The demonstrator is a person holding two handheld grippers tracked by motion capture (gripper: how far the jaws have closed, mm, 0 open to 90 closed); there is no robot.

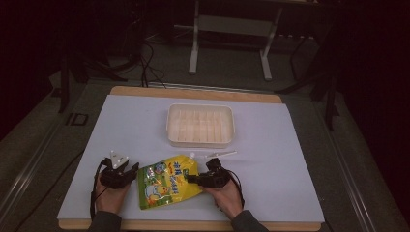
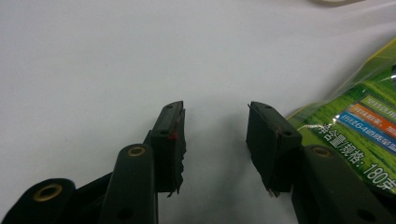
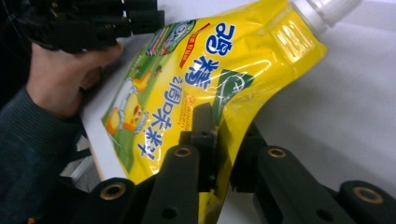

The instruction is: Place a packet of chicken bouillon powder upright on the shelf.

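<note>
Yellow pouch clamped in my right gripper, lower centre; left gripper gaping, empty; tray still unfilled.

Yellow-green spouted pouch, white cap, right edge lifted off table, near front edge

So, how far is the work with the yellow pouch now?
Done: the right gripper has its jaws clamped on the edge of the yellow pouch. In hand: lifting that edge. Left: the left gripper stands open beside the pouch, the white tray is empty, and the spout's cap is on.
</note>
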